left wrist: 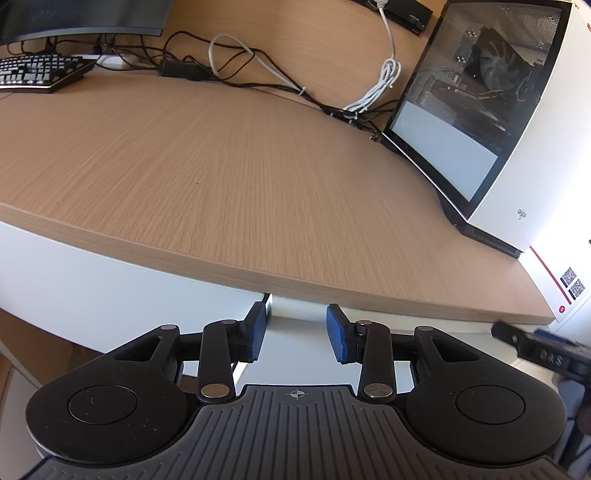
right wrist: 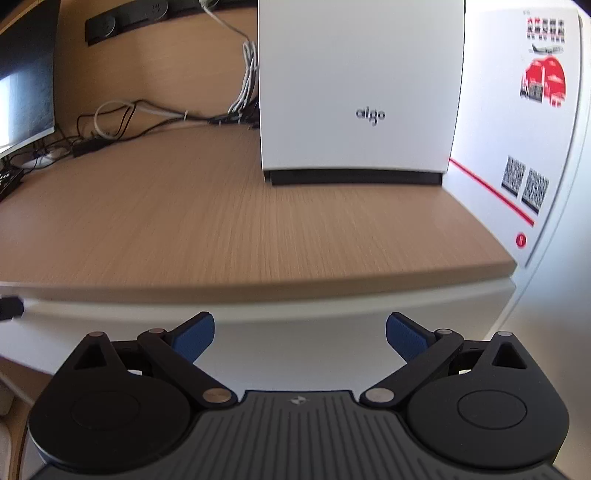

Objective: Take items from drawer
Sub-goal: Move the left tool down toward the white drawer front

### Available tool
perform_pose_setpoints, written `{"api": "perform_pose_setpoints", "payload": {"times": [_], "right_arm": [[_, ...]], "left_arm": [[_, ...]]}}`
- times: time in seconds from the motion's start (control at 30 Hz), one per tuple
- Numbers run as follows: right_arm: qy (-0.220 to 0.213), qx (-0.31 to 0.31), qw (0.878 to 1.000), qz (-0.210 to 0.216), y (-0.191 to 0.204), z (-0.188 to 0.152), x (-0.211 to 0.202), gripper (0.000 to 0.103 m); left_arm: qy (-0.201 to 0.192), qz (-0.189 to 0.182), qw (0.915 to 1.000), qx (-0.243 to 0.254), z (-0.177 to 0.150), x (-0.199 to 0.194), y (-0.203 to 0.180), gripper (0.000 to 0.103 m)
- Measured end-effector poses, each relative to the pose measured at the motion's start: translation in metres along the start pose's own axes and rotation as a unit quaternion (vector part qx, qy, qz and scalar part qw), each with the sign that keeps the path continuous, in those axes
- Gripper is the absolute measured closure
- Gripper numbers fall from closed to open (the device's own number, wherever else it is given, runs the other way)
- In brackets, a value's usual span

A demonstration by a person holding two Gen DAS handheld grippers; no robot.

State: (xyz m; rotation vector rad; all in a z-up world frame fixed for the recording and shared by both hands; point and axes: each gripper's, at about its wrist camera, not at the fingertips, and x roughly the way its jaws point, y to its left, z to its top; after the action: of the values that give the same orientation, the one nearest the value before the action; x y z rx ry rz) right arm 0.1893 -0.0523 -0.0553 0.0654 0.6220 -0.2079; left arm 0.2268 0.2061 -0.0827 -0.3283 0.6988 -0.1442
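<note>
A white drawer front [right wrist: 295, 310] runs just under the wooden desk top [right wrist: 229, 229], and no handle or contents show. My right gripper [right wrist: 300, 334] is open wide, blue pads close to that white front with nothing between them. My left gripper [left wrist: 296, 334] is open with a narrower gap, its pads just below the desk edge [left wrist: 280, 284] where a vertical seam splits the white panels [left wrist: 110, 280]. The right gripper's black body [left wrist: 546, 350] shows at the right edge of the left wrist view. No drawer items are visible.
A white computer case [right wrist: 358, 85] with a glass side [left wrist: 476, 96] stands at the desk's back right. A tangle of black and white cables [left wrist: 258, 74], a keyboard [left wrist: 37, 72] and a monitor [left wrist: 81, 16] lie at the back left. A white wall panel with codes [right wrist: 524, 181] borders the right.
</note>
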Motion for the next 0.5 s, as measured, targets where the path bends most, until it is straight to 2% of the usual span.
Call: {"api": "perform_pose_setpoints", "payload": {"times": [0.1,0.27,0.5], "right_arm": [[-0.016,-0.01,1.0,-0.016,0.009,0.005,0.005,0.003],[-0.016,-0.027,0.999,-0.023,0.015,0.004,0.008,0.003],[0.035,-0.036,0.999,-0.008,0.012,0.016,0.015,0.003]], "left_arm": [[0.002,-0.003,1.0,0.002,0.0,0.0,0.0,0.065],[0.003,-0.005,1.0,0.004,0.001,0.0,0.0,0.065],[0.003,-0.004,0.9999,0.013,0.001,0.0,-0.003,0.065]]}}
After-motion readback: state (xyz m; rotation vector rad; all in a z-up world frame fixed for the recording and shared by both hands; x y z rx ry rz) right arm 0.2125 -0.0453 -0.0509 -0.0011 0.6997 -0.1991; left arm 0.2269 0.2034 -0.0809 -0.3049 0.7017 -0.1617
